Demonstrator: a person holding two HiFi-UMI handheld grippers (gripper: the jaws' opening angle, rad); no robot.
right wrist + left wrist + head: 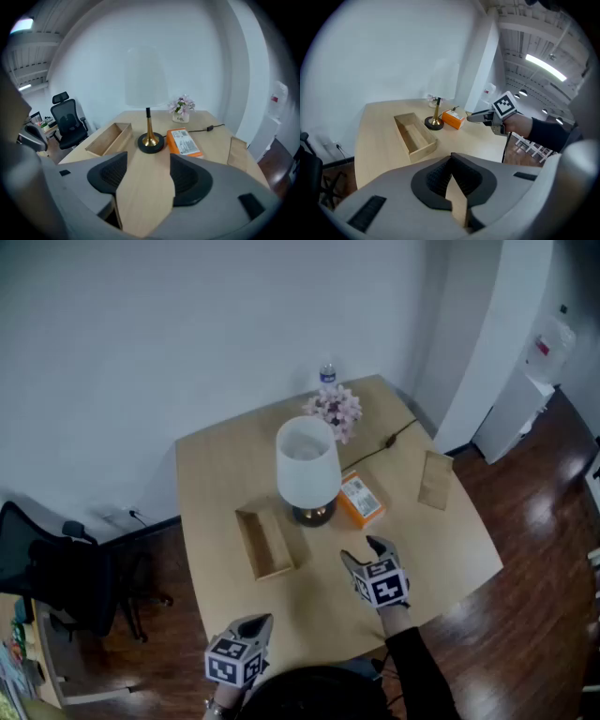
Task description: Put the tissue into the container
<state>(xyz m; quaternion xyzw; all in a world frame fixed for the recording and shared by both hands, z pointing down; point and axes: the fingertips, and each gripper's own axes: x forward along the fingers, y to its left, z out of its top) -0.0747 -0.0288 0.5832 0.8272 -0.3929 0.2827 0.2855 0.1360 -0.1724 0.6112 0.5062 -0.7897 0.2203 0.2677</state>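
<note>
An orange tissue pack [361, 500] [184, 142] [453, 118] lies flat on the tan table, right of the lamp base. The open wooden container [251, 545] [110, 137] [421, 148] sits left of the lamp, with nothing inside. My right gripper [361, 552] [145, 161] [476, 117] hovers over the table a short way in front of the pack. It is open, with only bare tabletop between its fingers. My left gripper [255, 624] [451, 159] hangs at the table's front edge, fingertips together and holding nothing.
A lamp [307, 463] [146, 79] with a white shade stands mid-table, its cable [394, 439] running back right. A wooden lid [436, 480] [237, 152] lies at the right. Flowers [335, 409] and a water bottle [327, 374] stand at the far edge. An office chair [56, 577] is on the left.
</note>
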